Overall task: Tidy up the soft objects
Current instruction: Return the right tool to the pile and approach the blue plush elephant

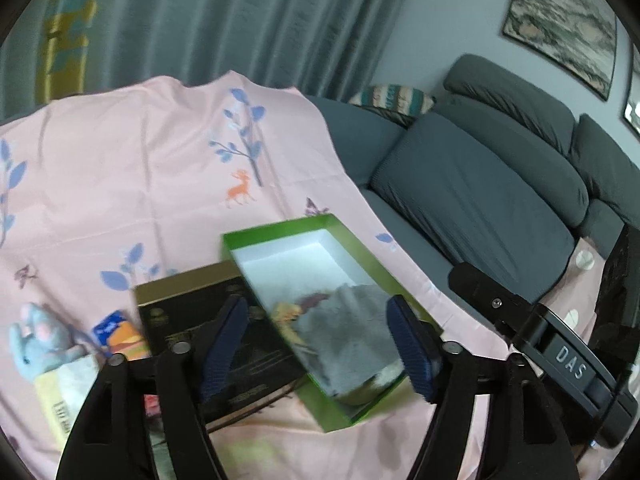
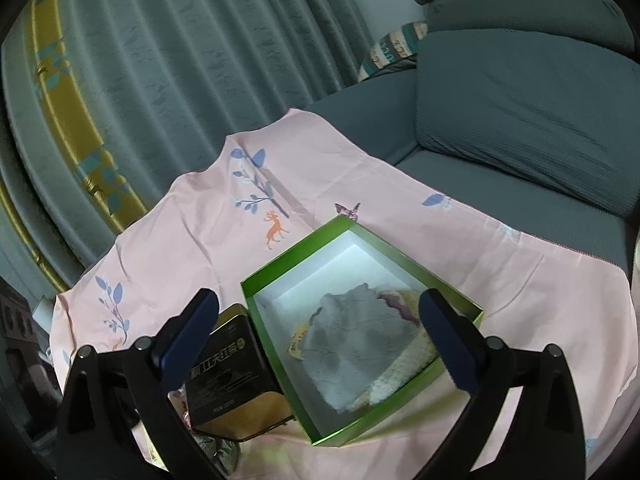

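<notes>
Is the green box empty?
No, a grey cloth lies inside the green box, with other soft things beside it.

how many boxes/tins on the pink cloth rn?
2. An open green box with a grey cloth and other soft items inside, and a black-and-gold tin touching its left side. More may be hidden behind the tongs at the cloth's near edge.

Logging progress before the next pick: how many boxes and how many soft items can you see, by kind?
Boxes: 2, the green box and the black tin.
Soft items in the green box: 1 grey cloth.
Soft toys outside: 1 plush toy.
Total: 4.
</notes>
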